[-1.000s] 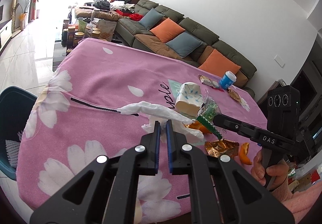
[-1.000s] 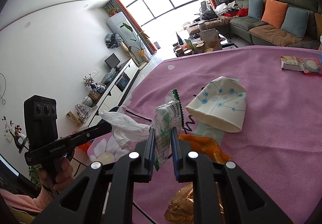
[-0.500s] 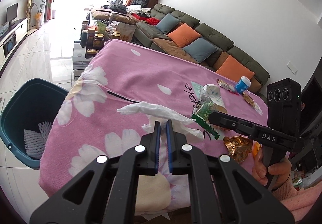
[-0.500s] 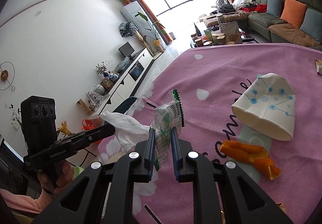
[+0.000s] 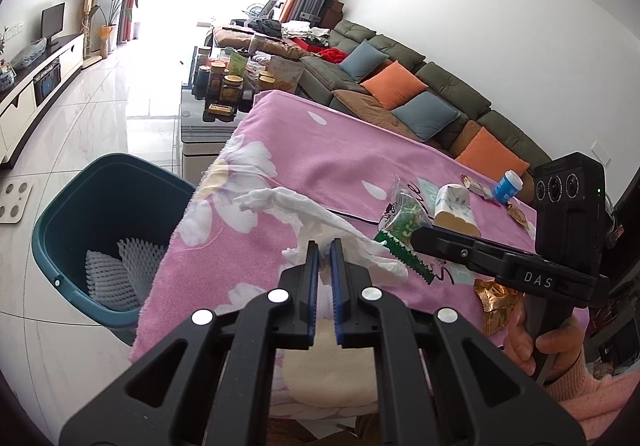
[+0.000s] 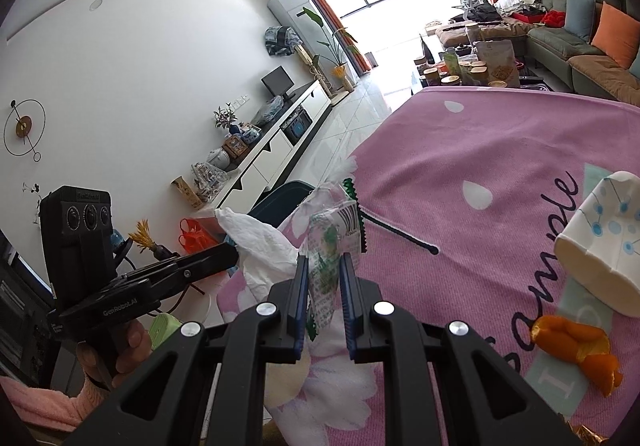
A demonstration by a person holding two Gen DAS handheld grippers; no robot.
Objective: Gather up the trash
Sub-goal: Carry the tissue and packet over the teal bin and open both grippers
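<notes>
My left gripper [image 5: 324, 246] is shut on a crumpled white tissue [image 5: 304, 211], held above the left end of the pink flowered tablecloth [image 5: 340, 161]. My right gripper [image 6: 324, 260] is shut on a green and white snack wrapper [image 6: 334, 234]; the same wrapper [image 5: 404, 230] shows in the left wrist view, beside the tissue. A teal bin [image 5: 76, 205] stands on the floor left of the table, with white foam netting [image 5: 116, 266] inside. In the right wrist view the tissue [image 6: 264, 242] hangs from the left gripper, and the bin's rim [image 6: 280, 201] peeks out behind it.
On the cloth lie a tipped paper cup [image 6: 600, 246], orange peel [image 6: 576, 346], a gold wrapper [image 5: 496, 300], a small blue tub [image 5: 507, 185] and a snack packet [image 5: 474, 183]. A low table of jars [image 5: 228, 85] and a sofa [image 5: 420, 97] stand beyond.
Both grippers have swung left with their loads toward the table's left end. The teal bin has come fully into view in the left wrist view.
</notes>
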